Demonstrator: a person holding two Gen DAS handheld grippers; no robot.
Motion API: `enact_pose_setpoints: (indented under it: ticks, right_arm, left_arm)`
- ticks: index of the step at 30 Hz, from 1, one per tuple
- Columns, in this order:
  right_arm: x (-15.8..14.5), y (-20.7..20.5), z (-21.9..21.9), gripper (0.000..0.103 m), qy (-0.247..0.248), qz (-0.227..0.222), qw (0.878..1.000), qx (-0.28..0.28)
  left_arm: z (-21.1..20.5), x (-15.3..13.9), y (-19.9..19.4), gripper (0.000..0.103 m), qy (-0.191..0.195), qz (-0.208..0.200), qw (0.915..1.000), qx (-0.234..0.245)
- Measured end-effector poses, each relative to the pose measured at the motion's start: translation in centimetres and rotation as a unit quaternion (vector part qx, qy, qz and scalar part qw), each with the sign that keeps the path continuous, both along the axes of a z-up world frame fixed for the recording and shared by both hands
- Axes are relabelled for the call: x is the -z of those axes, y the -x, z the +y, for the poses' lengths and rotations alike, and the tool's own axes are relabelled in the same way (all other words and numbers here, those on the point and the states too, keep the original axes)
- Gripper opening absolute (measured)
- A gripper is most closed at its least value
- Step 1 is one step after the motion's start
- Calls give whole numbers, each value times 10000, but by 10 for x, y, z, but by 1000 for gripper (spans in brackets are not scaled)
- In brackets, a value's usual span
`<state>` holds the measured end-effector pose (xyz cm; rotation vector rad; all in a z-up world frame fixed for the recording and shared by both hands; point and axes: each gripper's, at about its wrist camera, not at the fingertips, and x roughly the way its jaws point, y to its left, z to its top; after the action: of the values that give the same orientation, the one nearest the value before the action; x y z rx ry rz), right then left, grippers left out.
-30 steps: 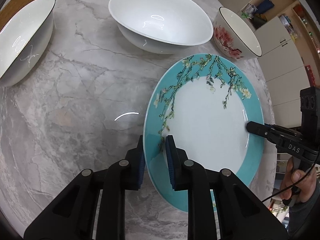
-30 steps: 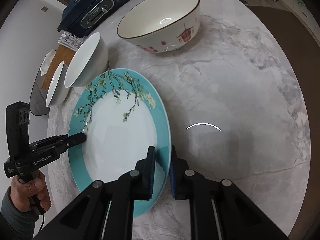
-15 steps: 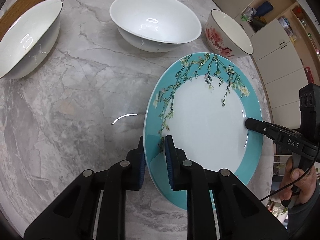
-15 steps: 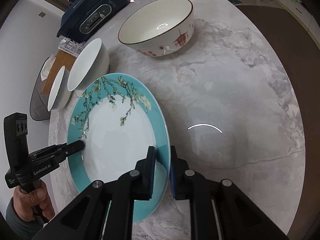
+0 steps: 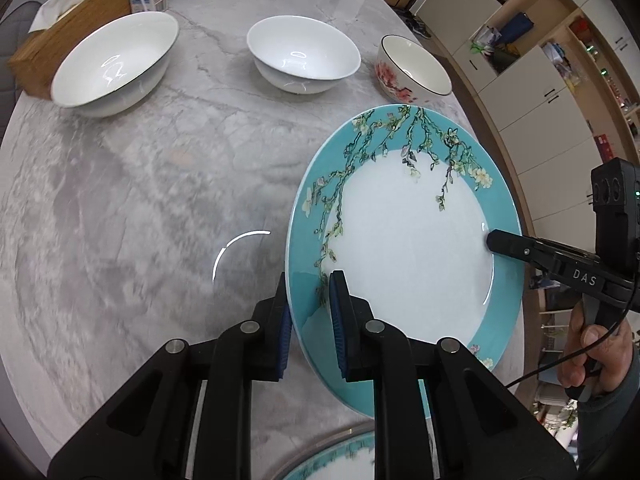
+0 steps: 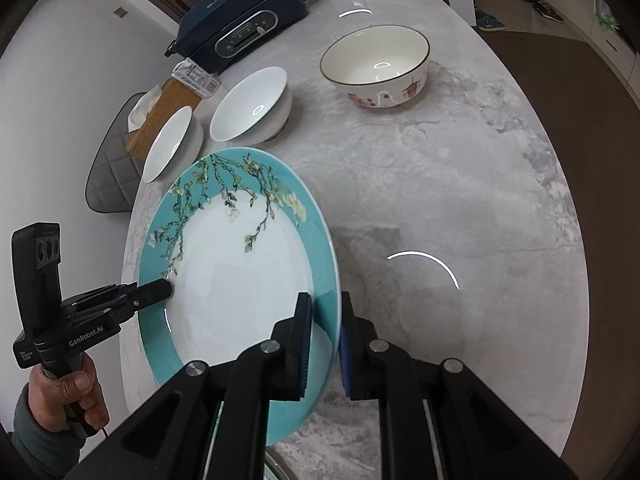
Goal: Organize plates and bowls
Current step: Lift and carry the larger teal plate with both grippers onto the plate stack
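Left wrist: plate (image 5: 400, 248) rim clamped in left gripper (image 5: 310, 312); right gripper (image 5: 494, 242) opposite.

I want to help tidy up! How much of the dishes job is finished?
Nothing looks finished. In hand: both grippers, left and right, hold the teal plate off the table by opposite rims. Left to sort: two white bowls and the flowered bowl, all apart.
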<state>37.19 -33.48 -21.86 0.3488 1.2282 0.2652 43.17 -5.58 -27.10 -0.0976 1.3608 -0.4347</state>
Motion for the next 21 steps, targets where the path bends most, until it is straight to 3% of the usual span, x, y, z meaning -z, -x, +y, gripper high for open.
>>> enact_pose_setpoints:
  ticks: [9, 21]
  right_arm:
    - [5, 78, 40, 15, -95, 289, 9986, -434]
    - [26, 151, 76, 15, 10, 671, 9960, -591]
  left_arm:
    - [52, -16, 92, 15, 42, 28, 9997, -243]
    - [93, 7, 189, 15, 133, 413, 9985, -326]
